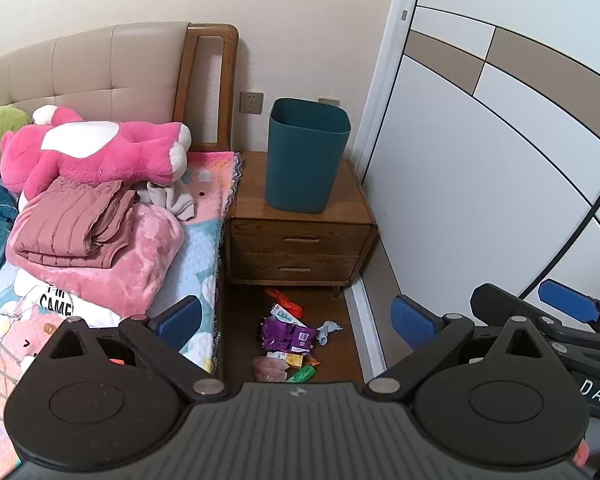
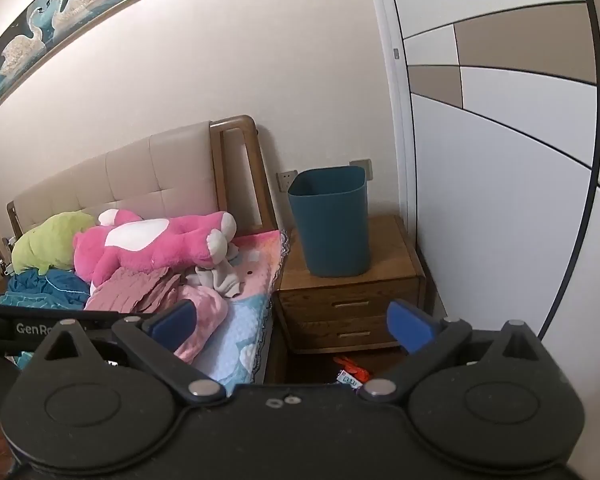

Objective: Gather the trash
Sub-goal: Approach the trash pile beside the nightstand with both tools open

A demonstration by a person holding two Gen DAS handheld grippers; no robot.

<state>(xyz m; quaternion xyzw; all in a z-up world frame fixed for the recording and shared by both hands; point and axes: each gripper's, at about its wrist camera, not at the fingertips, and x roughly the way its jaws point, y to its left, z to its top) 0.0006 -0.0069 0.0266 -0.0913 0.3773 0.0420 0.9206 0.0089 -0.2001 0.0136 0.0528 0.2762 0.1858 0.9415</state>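
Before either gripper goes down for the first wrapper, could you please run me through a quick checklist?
1. Left gripper open, nothing between its pads: ok.
2. Right gripper open and empty: ok.
3. Teal bin upright on the nightstand, mouth unobstructed: ok.
4. Trash in view on the floor: purple wrapper, orange wrapper, green packet: ok.
5. Bin empty inside: cannot tell.
6. Trash already collected: not ok, all still on the floor.

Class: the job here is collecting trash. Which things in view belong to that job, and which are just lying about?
Job: teal bin on the nightstand; floor litter: purple wrapper, orange wrapper, green wrapper, crumpled tissue.

Lying about: pink plush toy, folded clothes, green plush.
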